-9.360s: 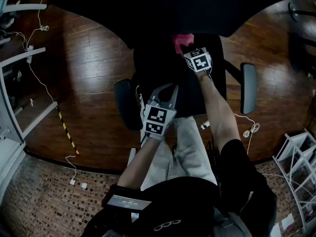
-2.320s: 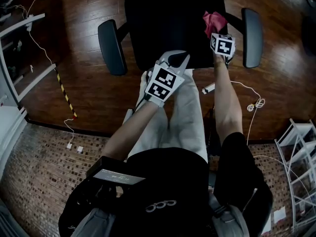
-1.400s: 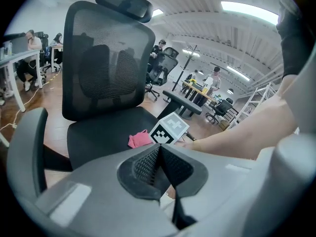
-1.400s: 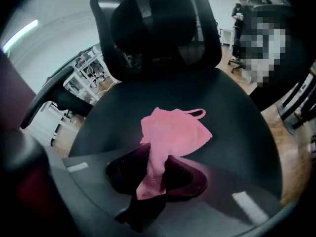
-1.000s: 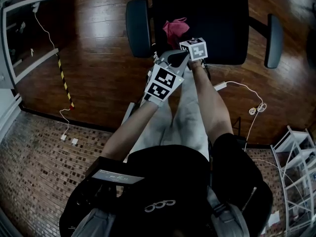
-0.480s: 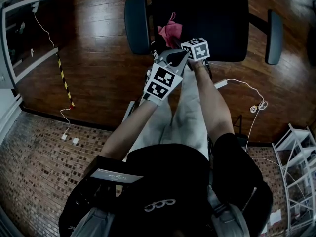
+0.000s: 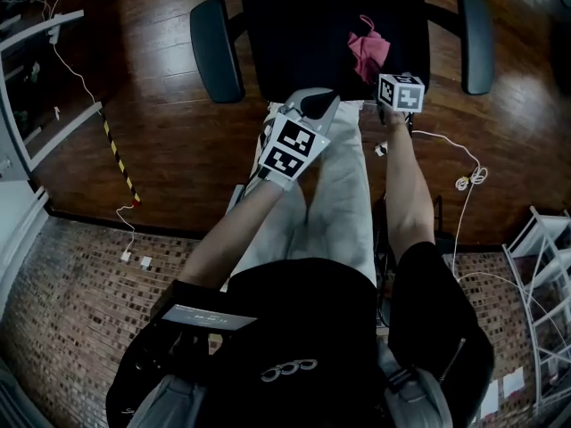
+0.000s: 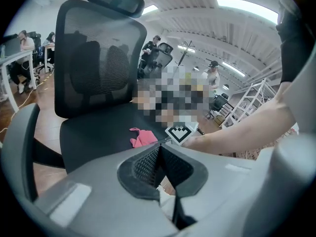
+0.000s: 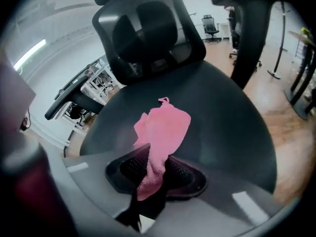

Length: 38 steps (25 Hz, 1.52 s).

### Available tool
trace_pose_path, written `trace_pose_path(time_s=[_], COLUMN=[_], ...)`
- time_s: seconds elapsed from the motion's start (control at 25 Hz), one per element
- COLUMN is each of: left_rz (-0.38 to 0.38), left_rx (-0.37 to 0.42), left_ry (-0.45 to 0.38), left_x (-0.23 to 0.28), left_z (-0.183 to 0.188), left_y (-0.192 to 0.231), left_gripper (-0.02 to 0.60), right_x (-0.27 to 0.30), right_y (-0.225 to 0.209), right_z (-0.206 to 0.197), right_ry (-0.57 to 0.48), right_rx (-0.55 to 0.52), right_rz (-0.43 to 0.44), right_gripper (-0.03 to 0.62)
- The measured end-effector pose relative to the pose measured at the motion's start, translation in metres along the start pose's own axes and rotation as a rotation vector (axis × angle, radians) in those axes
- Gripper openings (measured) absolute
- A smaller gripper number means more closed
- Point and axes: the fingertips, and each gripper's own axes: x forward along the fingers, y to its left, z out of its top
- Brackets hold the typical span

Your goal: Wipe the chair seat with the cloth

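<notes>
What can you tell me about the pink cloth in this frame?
The pink cloth looks like soft, fuzzy terry fabric. It is crumpled and has a small loop at its far edge. One end is pinched between the closed jaws of the right gripper. The rest spreads forward and lies on the black chair seat, right of the seat's middle in the head view. Nothing else touches it.

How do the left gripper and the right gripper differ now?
The left gripper is shut on nothing; the right gripper is shut on the pink cloth. The left gripper is just short of the chair seat, above the person's legs; the right gripper reaches over the seat's front part, where the cloth lies. Both pairs of jaws are closed.
</notes>
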Motion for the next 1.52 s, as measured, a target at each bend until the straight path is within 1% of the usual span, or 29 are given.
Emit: trace_pose_path(time_s=[0.12, 0.24, 0.52, 0.72, 0.8, 0.96, 1.12, 1.32, 1.44, 1.52], left_rz=[-0.011, -0.020, -0.029, -0.030, -0.026, -0.017, -0.005, 0.013, 0.020, 0.026], left_rx=[0.013, 0.023, 0.031, 0.022, 0.018, 0.007, -0.005, -0.018, -0.024, -0.030], left_ry=[0.009, 0.012, 0.009, 0.005, 0.002, -0.001, -0.007, -0.018, -0.017, -0.015], left_x=[0.010, 0.018, 0.025, 0.024, 0.022, 0.014, 0.002, -0.010, -0.016, -0.021], left_z=[0.003, 0.009, 0.018, 0.016, 0.014, 0.008, 0.003, 0.000, -0.005, -0.010], left_y=[-0.008, -0.014, -0.018, -0.020, -0.019, -0.011, 0.002, 0.015, 0.021, 0.026], left_gripper=[-0.008, -0.008, -0.008, -0.008, -0.008, -0.008, -0.008, -0.008, -0.008, -0.008], right_x=[-0.021, -0.038, -0.075, -0.105, -0.108, -0.091, -0.062, -0.023, 0.000, 0.014], right_y=[-0.038, -0.063, -0.105, -0.133, -0.133, -0.106, -0.064, 0.006, 0.054, 0.088], right_z=[-0.001, 0.000, -0.003, -0.014, -0.019, -0.027, -0.037, -0.046, -0.052, -0.056], right_ry=[-0.031, -0.052, -0.089, -0.090, -0.078, -0.040, -0.003, 0.038, 0.064, 0.085], right_rx=[0.016, 0.021, 0.032, 0.026, 0.018, -0.006, -0.016, -0.052, -0.083, -0.123], right_rz=[-0.067, -0.110, -0.242, -0.405, -0.437, -0.407, -0.341, -0.205, -0.106, -0.031], right_gripper=[0.084, 0.084, 0.084, 0.084, 0.084, 0.084, 0.084, 0.084, 0.084, 0.084])
